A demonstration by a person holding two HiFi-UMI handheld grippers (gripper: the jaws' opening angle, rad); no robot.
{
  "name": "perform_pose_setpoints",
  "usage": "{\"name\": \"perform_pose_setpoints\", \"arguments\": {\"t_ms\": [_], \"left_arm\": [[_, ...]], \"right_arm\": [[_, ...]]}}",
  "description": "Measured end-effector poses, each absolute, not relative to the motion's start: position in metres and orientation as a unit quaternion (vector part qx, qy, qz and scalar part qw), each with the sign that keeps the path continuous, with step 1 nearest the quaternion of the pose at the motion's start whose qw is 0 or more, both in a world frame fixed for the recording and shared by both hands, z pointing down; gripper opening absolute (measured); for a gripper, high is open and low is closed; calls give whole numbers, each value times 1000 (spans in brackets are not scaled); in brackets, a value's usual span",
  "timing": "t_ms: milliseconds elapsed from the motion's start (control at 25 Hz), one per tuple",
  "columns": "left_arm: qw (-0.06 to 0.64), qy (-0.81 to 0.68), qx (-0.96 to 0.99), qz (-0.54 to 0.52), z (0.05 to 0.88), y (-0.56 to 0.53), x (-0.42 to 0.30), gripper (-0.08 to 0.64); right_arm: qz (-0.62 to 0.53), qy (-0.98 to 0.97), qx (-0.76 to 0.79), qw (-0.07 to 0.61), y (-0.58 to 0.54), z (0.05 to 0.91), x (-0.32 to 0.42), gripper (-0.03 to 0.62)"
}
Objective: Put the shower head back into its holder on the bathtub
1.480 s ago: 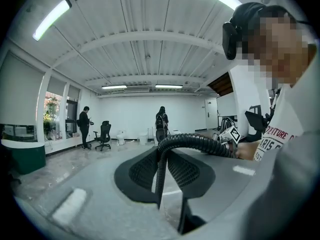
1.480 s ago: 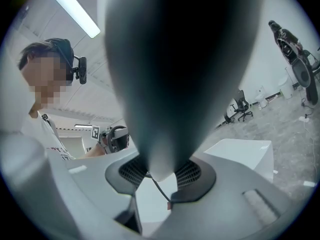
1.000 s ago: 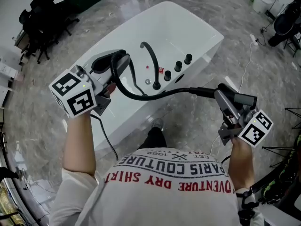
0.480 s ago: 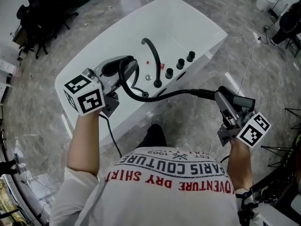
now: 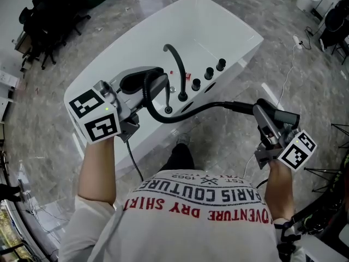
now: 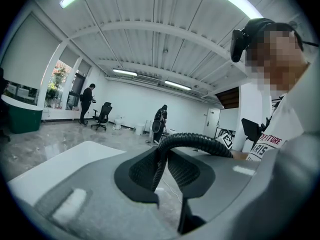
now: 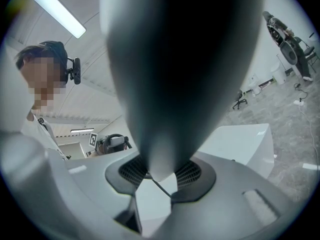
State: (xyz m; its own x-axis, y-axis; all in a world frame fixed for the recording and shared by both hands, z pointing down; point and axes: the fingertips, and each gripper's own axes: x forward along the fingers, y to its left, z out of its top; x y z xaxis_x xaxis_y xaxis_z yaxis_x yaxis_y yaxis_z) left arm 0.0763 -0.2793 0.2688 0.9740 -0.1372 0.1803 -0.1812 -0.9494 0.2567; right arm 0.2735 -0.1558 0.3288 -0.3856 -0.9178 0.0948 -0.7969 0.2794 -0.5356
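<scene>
Gripping the shower head (image 5: 281, 115), the right gripper (image 5: 267, 119) is clenched on it out to the right of the bathtub (image 5: 218, 21), over the grey marble floor (image 5: 305, 75) and clear of the rim. In the right gripper view, the shower head (image 7: 180, 74) fills the upper middle as a dark, tapering body. Its narrow end is seated between the pads of the right gripper (image 7: 160, 176). The white bathtub (image 7: 245, 144) lies beyond it at the lower right.

The black ribbed hose (image 5: 191, 109) leaves the shower head, runs left across the near side of the bathtub and bends upward into the left gripper (image 5: 152, 83). In the left gripper view, the hose (image 6: 200, 141) arches in from the right and drops between the pads of the left gripper (image 6: 162, 169), which is clenched on it. This gripper is held over the near rim, left of the fittings.

Fittings on the near rim:
- a black curved faucet spout (image 5: 175, 64);
- a row of three black knobs (image 5: 209, 73) to the right of the spout;
- a small round fitting (image 5: 168, 109) just beside the bend of the hose. Whether this is the holder cannot be told.

Black office chairs (image 5: 49, 10) stand on the floor at the upper left.
</scene>
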Motion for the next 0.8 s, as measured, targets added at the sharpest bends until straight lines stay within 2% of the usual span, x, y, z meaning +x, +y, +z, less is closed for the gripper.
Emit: {"name": "perform_pose_setpoints", "arguments": {"t_ms": [160, 480, 800], "left_arm": [[126, -89, 984, 84, 273, -278, 71, 63], [204, -114, 970, 68, 313, -299, 56, 63], [214, -145, 964, 68, 341, -322, 45, 63]], "right_arm": [[-259, 792, -541, 117, -155, 330, 273, 137], [-274, 788, -542, 105, -158, 344, 271, 137], [-284, 782, -545, 100, -169, 358, 266, 137]]}}
